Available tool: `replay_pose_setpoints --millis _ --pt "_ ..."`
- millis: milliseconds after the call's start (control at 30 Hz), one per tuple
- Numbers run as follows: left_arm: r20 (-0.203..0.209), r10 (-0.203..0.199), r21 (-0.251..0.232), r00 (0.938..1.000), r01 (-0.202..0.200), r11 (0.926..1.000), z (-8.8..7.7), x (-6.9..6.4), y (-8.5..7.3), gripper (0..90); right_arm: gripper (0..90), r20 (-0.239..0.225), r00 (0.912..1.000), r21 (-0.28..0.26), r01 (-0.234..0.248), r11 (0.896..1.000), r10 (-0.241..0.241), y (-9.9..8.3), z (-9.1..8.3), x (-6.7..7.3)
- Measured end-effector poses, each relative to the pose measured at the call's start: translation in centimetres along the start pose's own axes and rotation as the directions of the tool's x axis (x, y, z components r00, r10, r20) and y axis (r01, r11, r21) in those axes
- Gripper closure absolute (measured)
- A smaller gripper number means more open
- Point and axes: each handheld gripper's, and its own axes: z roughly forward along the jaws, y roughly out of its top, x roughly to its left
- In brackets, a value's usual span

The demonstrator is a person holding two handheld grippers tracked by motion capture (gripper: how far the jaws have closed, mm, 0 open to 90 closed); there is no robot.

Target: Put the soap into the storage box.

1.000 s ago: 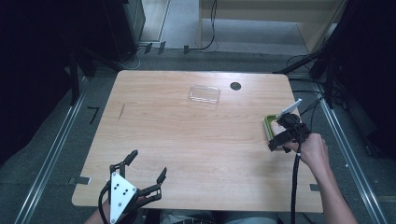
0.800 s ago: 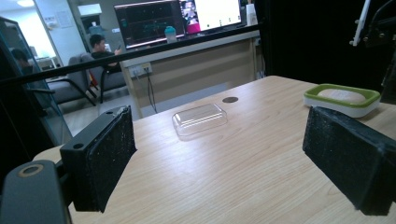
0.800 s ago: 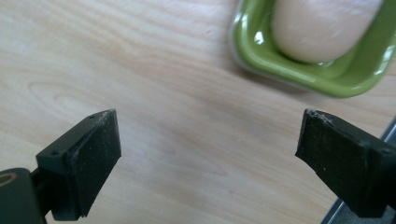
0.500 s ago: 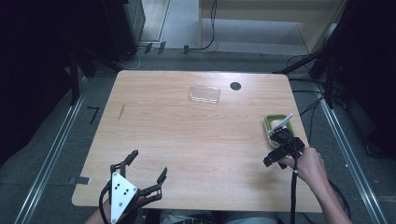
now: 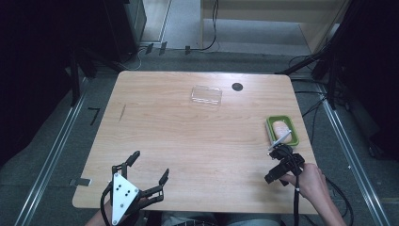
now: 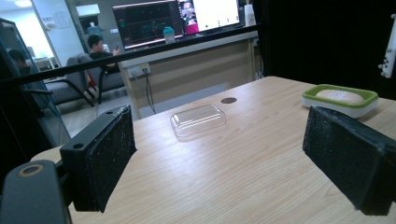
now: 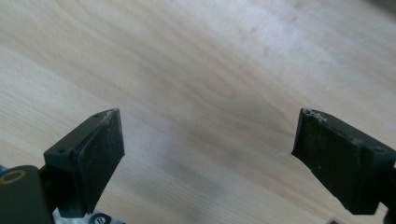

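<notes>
Pale wooden table [image 5: 188, 141] with rounded corners, on a grey floor with dark cabinets and cables behind. Across the room in the left gripper view, lit monitors [image 6: 177, 18] on a long desk and a person seated in a chair [image 6: 100, 49].

Near the table's right edge, a green-rimmed rectangular soap dish [image 5: 270, 129] [image 6: 317, 93], flat on the wood, with a pale oval bar of soap [image 5: 282, 127] [image 6: 338, 95] lying inside. Toward the far edge, well apart from the dish, a clear plastic rectangular lid [image 5: 206, 94] [image 6: 198, 119], dome side up. Just beside that lid, a small dark round hole [image 5: 237, 86] [image 6: 228, 100] in the tabletop.

Right gripper [image 5: 275, 165] [image 7: 205, 154] held in a hand at the near right, just short of the dish's near end and not touching it. Black jaws just eased slightly closer, yet wide apart, with nothing but bare wood grain between the pads [image 7: 100, 158].

Left gripper [image 5: 150, 164] [image 6: 219, 158] at the near left edge, topped by a grey three-cornered plate [image 5: 123, 197]. Jaws spread wide, holding nothing, pointed across the table at the lid and dish; black textured pads [image 6: 112, 154] clear of every object.
</notes>
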Motion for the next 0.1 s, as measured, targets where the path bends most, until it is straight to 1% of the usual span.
replay_pose_setpoints --millis 33,67,100 --pt "0.000 -0.001 -0.001 1.0000 0.001 1.0000 0.02 0.01 0.00 9.9 9.4 0.002 1.0000 0.006 0.007 1.000 -0.007 -0.18 0.18 0.06" --pt "-0.001 -0.002 -0.001 1.0000 0.002 1.0000 0.03 0.02 0.00 9.9 10.2 0.004 1.0000 0.010 0.003 1.000 -0.004 -0.34 0.36 0.14" --pt "-0.001 -0.002 -0.001 1.0000 0.002 1.0000 0.04 0.03 -0.01 9.9 10.6 0.006 0.9999 0.015 0.015 1.000 -0.015 -0.47 0.53 0.13"
